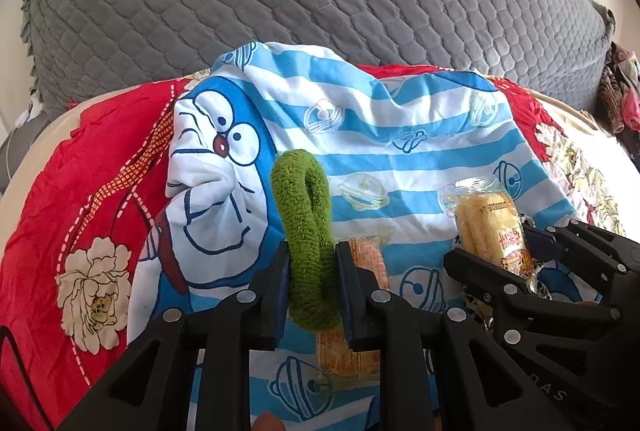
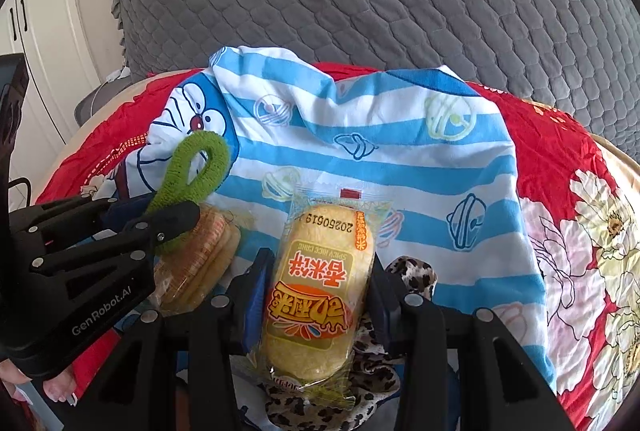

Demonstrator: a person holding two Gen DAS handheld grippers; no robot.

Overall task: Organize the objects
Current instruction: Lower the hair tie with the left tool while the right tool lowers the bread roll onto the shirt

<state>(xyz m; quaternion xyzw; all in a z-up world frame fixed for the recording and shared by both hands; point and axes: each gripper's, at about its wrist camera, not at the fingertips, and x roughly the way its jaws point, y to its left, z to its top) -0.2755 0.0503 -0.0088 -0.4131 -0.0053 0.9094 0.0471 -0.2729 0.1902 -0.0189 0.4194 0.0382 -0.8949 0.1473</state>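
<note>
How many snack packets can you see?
2. One rice cracker packet is clamped in the right gripper. The other packet lies on the striped cloth, under the green hair tie that the left gripper holds. More may be hidden.

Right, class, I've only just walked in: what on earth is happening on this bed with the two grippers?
A person is tidying small items with two handheld grippers. The left gripper is clamped on a green fuzzy hair tie, above a second snack packet. The right gripper holds a wrapped rice cracker over a leopard-print scrunchie. Everything sits above a blue striped cartoon cloth spread on a red floral sheet.
</note>
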